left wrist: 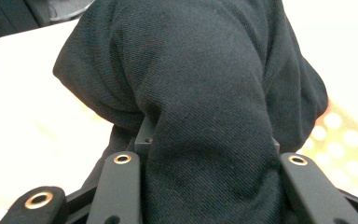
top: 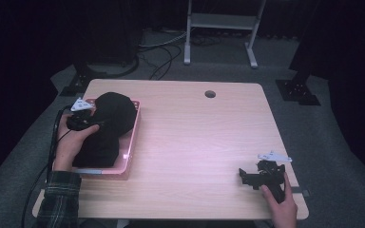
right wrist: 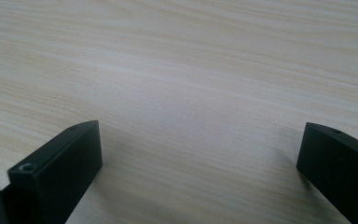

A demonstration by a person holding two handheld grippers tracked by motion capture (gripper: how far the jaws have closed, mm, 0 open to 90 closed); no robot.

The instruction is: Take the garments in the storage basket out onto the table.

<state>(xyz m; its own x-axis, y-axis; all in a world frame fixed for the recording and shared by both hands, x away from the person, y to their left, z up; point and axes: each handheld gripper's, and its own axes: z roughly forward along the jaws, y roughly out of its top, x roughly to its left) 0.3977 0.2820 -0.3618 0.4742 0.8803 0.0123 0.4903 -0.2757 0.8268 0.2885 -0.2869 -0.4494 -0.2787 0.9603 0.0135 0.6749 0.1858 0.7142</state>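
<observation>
Black cloth (left wrist: 200, 93) pinched in the left claw (top: 91, 124) over the pink basket (top: 132, 142).

Bunched fabric filled the gap between the left claw's jaws, which were pressed tight on a fold so the bundle could come up in one piece; most of the cloth lay heaped in the basket, at the counter's (top: 195, 137) left side. Well apart from the basket, near the counter's opposite front corner, the right claw (top: 247, 176) rested low with its jaws spread and nothing between them, seemingly kept clear until needed.
</observation>
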